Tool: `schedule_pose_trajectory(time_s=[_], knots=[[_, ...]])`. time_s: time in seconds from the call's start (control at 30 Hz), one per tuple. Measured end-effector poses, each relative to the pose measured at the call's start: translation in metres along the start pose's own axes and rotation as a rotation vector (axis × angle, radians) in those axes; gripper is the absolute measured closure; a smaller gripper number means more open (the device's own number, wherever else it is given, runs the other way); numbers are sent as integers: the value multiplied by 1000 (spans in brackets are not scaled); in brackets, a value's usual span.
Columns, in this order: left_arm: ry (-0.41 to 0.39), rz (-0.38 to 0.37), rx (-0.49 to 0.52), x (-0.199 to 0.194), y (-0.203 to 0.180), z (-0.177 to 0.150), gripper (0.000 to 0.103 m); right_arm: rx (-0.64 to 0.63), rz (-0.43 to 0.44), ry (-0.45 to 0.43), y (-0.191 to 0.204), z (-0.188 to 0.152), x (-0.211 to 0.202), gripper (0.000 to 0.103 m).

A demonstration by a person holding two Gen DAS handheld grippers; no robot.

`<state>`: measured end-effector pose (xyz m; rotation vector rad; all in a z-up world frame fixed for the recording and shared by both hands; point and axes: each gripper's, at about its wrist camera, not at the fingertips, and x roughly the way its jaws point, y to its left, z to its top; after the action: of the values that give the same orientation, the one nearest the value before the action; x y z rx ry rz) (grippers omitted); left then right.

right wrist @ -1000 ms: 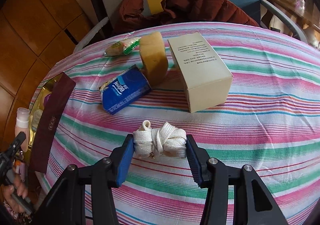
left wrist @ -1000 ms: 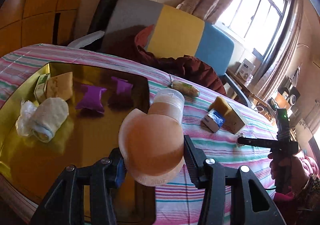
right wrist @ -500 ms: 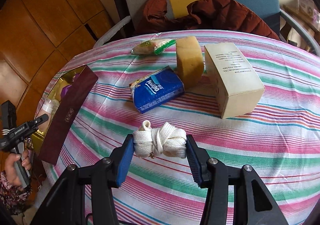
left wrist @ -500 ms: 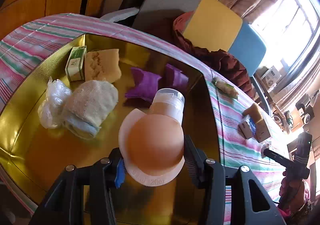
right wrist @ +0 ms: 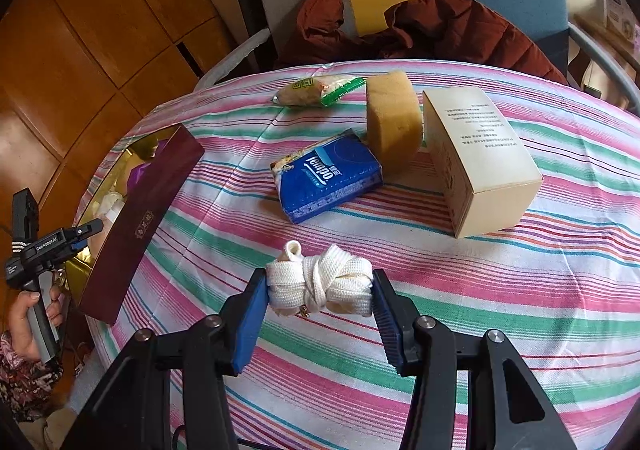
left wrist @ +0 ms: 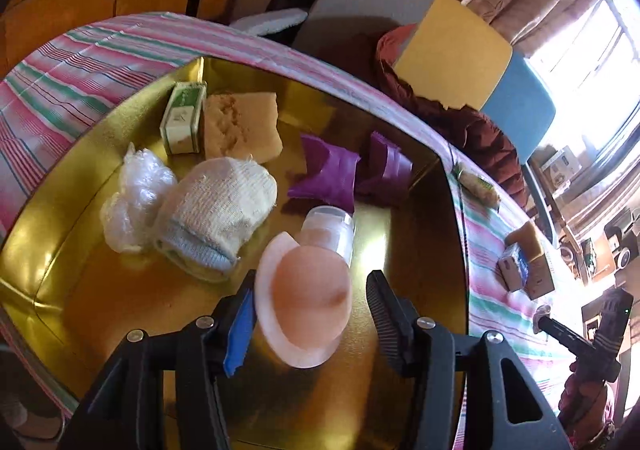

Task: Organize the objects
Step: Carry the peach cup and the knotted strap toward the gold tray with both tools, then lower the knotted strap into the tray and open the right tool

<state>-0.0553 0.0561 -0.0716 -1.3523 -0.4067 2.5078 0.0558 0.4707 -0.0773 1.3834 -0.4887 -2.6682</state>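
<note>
Half hidden behind its own base, one peach bottle [left wrist: 308,290] sits loose between the left hand-held gripper [left wrist: 310,310] pads – above the gold tray [left wrist: 120,314], which holds two purple pouches [left wrist: 326,174] – while the right hand-held gripper [right wrist: 320,300] clamps one white strap bundle [right wrist: 320,284].

The left gripper [left wrist: 310,314] is over the gold tray [left wrist: 52,250], with a peach-coloured bottle [left wrist: 308,290] between its fingers. The right finger [left wrist: 384,302] seems apart from the bottle, though the angle makes this hard to judge. Inside the tray lie a rolled cream cloth [left wrist: 212,210] touching a crumpled plastic bag [left wrist: 136,190], a green-and-white small box [left wrist: 184,118] just beside a yellow sponge [left wrist: 240,126], and two purple wrappers [left wrist: 328,174]. The tray sits on a striped tablecloth [left wrist: 60,90]. Far right on the cloth are a blue packet [left wrist: 516,266] and a beige box [left wrist: 540,274], and the right gripper [left wrist: 540,320] near them
</note>
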Motion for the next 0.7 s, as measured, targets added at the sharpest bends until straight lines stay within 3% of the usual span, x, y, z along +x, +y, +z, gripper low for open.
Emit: schedule_pose_trajectory(time_s=[0.23,0.47,0.7], knots=[[-99,45,20,-19,-3,-14,49,-32,24,3,11,-2,2,51],[-96,43,13,-24,-3,-15,49,-66,41,45,32,-9,13,51],[-104,11,-22,-31,0,-11,49,-68,121,49,76,-6,19,51]])
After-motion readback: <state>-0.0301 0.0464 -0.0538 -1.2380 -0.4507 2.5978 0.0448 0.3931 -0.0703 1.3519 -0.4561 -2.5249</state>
